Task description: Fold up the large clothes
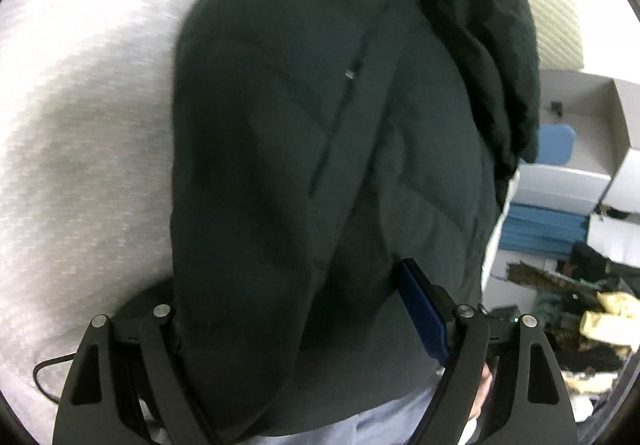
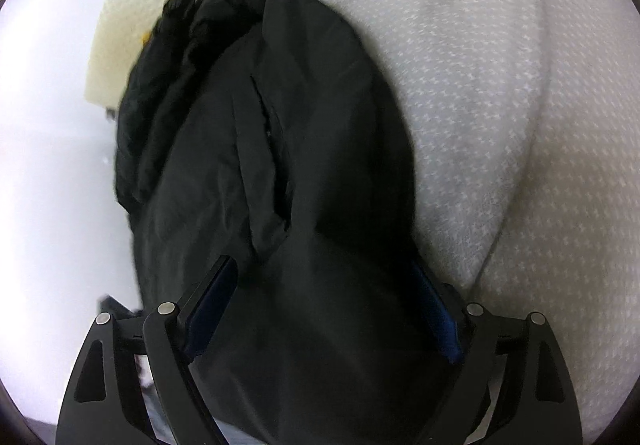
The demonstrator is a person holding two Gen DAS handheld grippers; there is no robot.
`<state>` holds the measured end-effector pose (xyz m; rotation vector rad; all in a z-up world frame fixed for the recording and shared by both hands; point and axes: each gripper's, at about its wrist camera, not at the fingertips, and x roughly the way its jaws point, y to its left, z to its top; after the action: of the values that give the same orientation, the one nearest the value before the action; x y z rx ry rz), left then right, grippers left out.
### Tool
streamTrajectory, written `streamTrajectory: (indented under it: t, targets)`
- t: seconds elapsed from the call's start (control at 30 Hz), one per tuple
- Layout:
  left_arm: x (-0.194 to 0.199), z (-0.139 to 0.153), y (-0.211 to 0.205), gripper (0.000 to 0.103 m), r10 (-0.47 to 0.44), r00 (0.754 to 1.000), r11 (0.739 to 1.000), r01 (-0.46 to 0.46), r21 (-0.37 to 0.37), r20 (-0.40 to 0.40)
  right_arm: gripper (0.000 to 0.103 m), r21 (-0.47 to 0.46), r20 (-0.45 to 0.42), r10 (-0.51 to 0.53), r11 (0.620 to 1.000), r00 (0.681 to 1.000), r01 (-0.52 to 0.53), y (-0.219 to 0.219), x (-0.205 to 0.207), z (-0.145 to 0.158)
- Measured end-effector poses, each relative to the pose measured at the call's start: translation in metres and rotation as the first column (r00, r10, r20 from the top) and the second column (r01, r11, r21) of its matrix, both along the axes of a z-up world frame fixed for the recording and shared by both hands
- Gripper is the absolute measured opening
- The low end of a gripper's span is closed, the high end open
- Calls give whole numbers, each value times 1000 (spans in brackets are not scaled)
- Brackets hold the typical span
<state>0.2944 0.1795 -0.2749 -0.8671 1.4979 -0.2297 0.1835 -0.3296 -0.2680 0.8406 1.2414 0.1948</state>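
Observation:
A thick dark green-black padded jacket (image 1: 304, 117) lies bunched lengthwise on a white textured bed cover (image 1: 80, 133); its zip line runs up the middle. My left gripper (image 1: 288, 285) stands wide with the jacket's bulk filling the gap. The blue right pad (image 1: 424, 309) presses the fabric, and the left finger is hidden under cloth. In the right wrist view the same jacket (image 2: 280, 125) narrows between the pads of my right gripper (image 2: 322, 265). Both blue pads (image 2: 208, 309) touch its sides. The furry hood edge (image 2: 176, 45) lies at the far end.
White open boxes (image 1: 580, 173) and blue folded items (image 1: 540, 229) stand to the right of the bed, above a heap of mixed clothes (image 1: 592, 317). A black cable (image 1: 44, 377) lies near the left gripper. A cream quilted cushion (image 2: 132, 5) sits beyond the jacket.

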Motion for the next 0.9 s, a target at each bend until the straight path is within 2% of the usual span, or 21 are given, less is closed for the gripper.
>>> streamTrajectory:
  t: [0.07,0.13,0.17,0.23,0.27,0.33,0.37,0.4,0.43,0.47,0.53,0.6,0.73,0.77,0.9]
  targets:
    - [0,-4,-5,83,-16,1000,998,17,-55,17,87,28,0,28,999,1000,-28,4,3,-2]
    - [-1,-10,-11,83,-27,999,993,31,-112,37,87,89,33,50,995,998,-53,7,5,1]
    - [-5,-11,-12,82,-27,998,993,32,-114,49,86,145,73,69,986,995,-78,11,6,5]
    - [-1,-7,-17,72,-38,996,992,48,-120,84,83,178,134,101,976,986,-124,19,6,16]
    - [1,-9,-25,69,-41,994,991,53,-121,99,77,176,178,129,971,976,-161,26,7,24]
    - [3,-8,-32,57,-50,992,994,61,-94,116,56,149,214,159,970,964,-193,33,8,32]
    - [2,-11,-35,54,-56,990,995,66,-79,128,36,126,225,167,972,960,-199,35,9,35]
    - [2,-8,-37,46,-62,987,995,72,-68,146,19,118,230,165,974,959,-195,33,8,36]
    - [0,-6,-37,36,-61,984,995,72,-64,165,15,112,241,156,976,958,-188,31,7,39]
    - [-2,-4,-37,31,-52,982,995,66,-70,181,12,104,259,148,978,954,-180,29,5,43]
    - [-6,2,-28,15,-22,976,995,42,-86,215,9,75,315,143,982,938,-175,26,0,58]
    - [-15,17,-18,10,20,963,994,10,-110,268,7,79,376,125,983,918,-167,22,-5,73]
    - [-36,50,1,7,70,933,989,-18,-149,352,6,104,506,73,984,860,-145,8,-18,112]
    - [-44,57,11,7,78,928,987,-21,-158,363,6,97,549,72,984,832,-149,5,-24,126]
    - [-71,96,43,7,106,899,982,-27,-188,424,5,128,641,44,978,766,-163,-3,-47,157]
